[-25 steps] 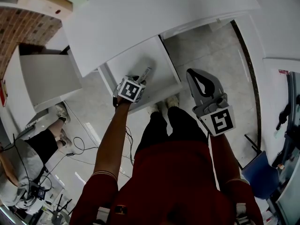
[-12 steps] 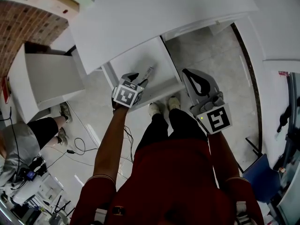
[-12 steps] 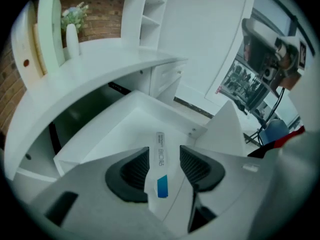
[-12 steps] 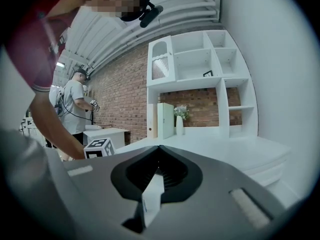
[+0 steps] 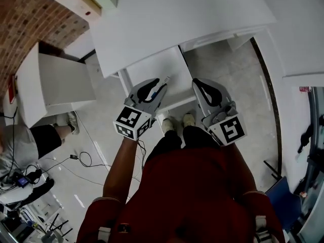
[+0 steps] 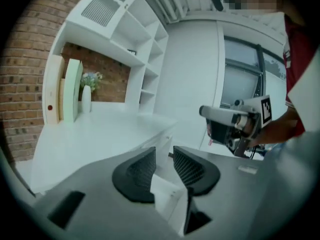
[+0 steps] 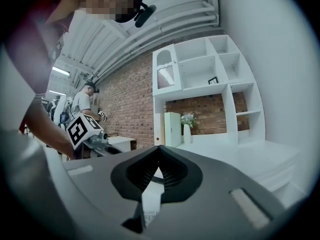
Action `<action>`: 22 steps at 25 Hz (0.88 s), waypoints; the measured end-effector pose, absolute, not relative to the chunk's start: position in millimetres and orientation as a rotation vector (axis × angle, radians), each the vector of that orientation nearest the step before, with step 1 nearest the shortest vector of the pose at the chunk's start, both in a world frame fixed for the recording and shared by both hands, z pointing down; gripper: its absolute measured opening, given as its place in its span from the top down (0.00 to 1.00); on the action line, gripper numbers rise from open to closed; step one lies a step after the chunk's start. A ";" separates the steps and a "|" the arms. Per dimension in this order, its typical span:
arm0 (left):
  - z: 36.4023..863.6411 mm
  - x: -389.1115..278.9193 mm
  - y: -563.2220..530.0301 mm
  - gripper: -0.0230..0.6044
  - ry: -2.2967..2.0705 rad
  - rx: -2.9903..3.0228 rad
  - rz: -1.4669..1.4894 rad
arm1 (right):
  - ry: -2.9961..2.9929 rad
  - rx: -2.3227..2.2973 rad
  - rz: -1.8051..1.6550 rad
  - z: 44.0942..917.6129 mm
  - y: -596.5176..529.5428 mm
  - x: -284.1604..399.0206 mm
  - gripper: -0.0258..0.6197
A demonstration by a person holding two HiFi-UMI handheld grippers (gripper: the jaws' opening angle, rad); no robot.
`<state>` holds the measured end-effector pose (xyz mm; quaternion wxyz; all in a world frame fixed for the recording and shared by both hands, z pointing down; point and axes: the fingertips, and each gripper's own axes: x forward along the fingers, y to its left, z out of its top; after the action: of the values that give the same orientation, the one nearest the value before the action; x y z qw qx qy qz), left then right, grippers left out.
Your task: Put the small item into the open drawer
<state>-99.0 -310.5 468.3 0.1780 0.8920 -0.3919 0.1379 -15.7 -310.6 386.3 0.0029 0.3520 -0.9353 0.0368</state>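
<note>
The open white drawer (image 5: 152, 67) sticks out from under the desk, straight ahead of me. The small item (image 5: 163, 86), a thin white and blue stick, lies over the drawer near its front edge. My left gripper (image 5: 156, 84) hovers right beside the item, above the drawer's front. Its jaws are closing, with a gap still showing and nothing between them (image 6: 164, 157). My right gripper (image 5: 198, 82) hangs just right of the drawer's front corner. In the right gripper view its tips (image 7: 159, 150) meet on nothing.
The white desk top (image 5: 177, 19) overhangs the drawer's back. A white cabinet (image 5: 55, 85) stands to the left. Another person (image 5: 30, 146) sits low at the left, with cables (image 5: 81, 158) on the floor. My shoes (image 5: 174, 121) are below the drawer front. A vase (image 7: 187, 127) stands under the shelves.
The left gripper let go of the small item and drew back toward me, while the item stayed over the drawer. The right gripper moved up and left, closer to the drawer front.
</note>
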 end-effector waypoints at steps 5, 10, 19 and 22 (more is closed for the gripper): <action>407.0 -99.3 -295.7 0.82 -1.197 2.592 0.188 | -2.978 1.063 0.101 368.6 -290.7 -23.5 0.94; 362.6 -104.2 -280.1 0.88 -1.288 2.640 0.067 | -3.020 1.014 0.115 353.0 -271.3 -30.4 0.94; 313.7 -107.9 -258.8 0.95 -1.409 2.728 -0.006 | -3.071 0.970 0.070 326.7 -250.5 -38.4 0.94; 307.0 -107.7 -254.5 0.95 -1.426 2.748 -0.006 | -3.078 0.972 0.044 322.3 -248.0 -38.6 0.94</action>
<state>-107.7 -254.5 307.0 0.0226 0.8874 -0.4605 -0.0020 -38.6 -248.0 322.3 -0.0430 0.3007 -0.9526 0.0137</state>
